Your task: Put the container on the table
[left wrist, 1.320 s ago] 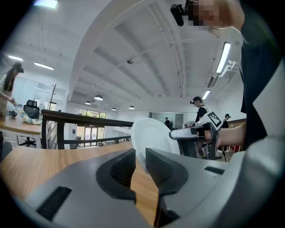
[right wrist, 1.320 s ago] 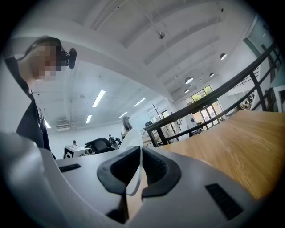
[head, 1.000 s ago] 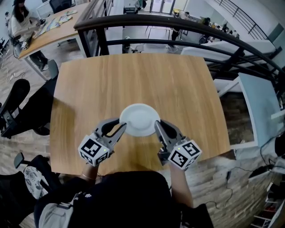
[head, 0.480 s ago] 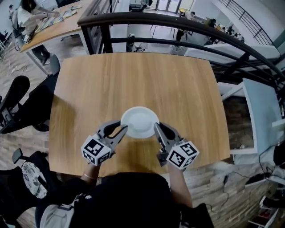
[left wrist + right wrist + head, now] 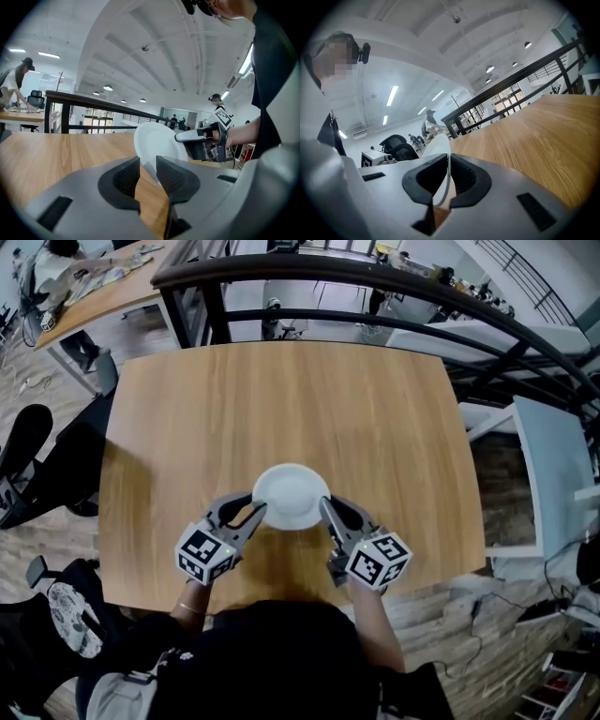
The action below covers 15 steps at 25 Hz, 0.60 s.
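A white round container hangs low over the front part of the wooden table, held by its rim from both sides. My left gripper grips the left rim; in the left gripper view the thin rim passes between the pads of the left gripper, with a narrow gap below it. My right gripper is shut on the right rim, and the right gripper view shows the white edge pinched between the pads of the right gripper. Whether the container touches the table is unclear.
A black curved railing runs just past the table's far edge. A black office chair stands at the left. A second desk with a person is at the far left. A pale panel and floor cables lie to the right.
Both grippers have sunk toward the table with the container still held between them. The container looks slightly smaller and nearer the wood.
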Available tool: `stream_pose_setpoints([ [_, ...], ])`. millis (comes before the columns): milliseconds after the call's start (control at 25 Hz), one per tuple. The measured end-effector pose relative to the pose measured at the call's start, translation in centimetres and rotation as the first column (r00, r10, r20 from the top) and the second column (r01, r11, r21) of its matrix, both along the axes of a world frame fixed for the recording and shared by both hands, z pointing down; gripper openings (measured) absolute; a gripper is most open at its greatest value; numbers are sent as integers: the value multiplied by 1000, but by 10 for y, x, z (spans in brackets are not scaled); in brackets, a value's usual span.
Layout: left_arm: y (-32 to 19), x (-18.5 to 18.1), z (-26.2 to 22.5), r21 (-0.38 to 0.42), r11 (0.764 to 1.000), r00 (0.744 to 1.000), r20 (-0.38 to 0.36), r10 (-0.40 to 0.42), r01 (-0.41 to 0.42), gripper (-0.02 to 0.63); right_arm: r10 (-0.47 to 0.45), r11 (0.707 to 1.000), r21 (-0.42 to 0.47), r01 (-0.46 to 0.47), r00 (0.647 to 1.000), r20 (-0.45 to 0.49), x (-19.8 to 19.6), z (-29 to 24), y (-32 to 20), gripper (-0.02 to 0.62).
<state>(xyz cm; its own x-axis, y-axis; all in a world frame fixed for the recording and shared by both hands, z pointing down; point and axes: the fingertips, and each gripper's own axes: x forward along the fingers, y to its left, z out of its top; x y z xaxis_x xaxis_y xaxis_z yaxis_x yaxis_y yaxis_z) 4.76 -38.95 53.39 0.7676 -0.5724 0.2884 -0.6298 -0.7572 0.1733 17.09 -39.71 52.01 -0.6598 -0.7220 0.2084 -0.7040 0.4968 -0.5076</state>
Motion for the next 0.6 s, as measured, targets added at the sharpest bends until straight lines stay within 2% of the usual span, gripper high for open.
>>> stream_pose_setpoints([
  [360, 2, 2, 29, -65, 998, 999, 31, 11, -9, 105, 7, 997, -74, -9, 1000, -25, 1, 27, 2, 25],
  [600, -2, 4, 40, -82, 997, 999, 47, 18, -14, 110, 15, 995, -100, -18, 999, -30, 2, 39, -1, 25],
])
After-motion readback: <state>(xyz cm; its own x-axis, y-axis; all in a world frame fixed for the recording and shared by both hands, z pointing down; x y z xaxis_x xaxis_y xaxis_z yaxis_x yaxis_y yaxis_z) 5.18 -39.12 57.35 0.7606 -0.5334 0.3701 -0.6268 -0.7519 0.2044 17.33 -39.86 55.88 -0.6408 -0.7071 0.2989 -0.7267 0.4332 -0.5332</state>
